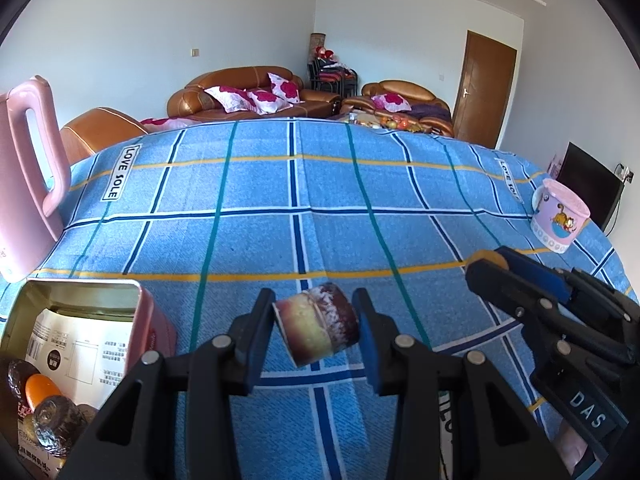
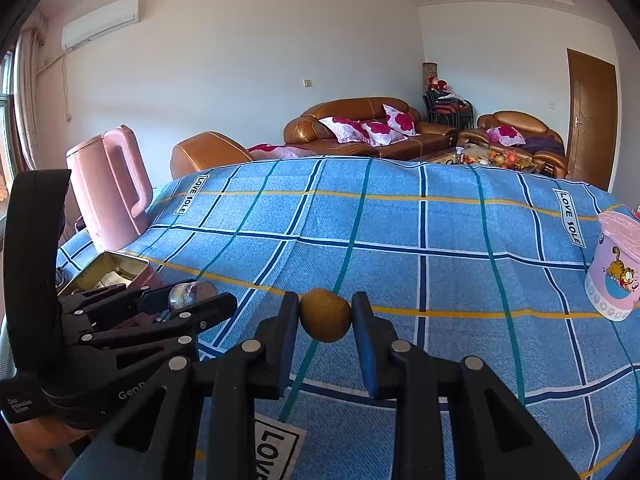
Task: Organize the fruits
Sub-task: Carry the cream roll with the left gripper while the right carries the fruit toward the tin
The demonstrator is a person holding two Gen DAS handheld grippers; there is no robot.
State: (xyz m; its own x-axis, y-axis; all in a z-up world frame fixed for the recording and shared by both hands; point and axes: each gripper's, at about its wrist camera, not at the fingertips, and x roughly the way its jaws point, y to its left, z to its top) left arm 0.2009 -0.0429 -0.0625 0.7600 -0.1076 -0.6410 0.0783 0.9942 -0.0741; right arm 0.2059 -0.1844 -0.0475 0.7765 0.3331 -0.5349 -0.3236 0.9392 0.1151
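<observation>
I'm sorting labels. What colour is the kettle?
Pink; the kettle shows best in the right wrist view.

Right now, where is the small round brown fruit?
The brown fruit is held between the fingers of the right gripper, in the middle of the right wrist view, above the blue checked cloth.

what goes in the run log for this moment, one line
left gripper: shut on wrapped snack cake | right gripper: shut on small brown fruit | both lifted over tablecloth | tin: open
</observation>
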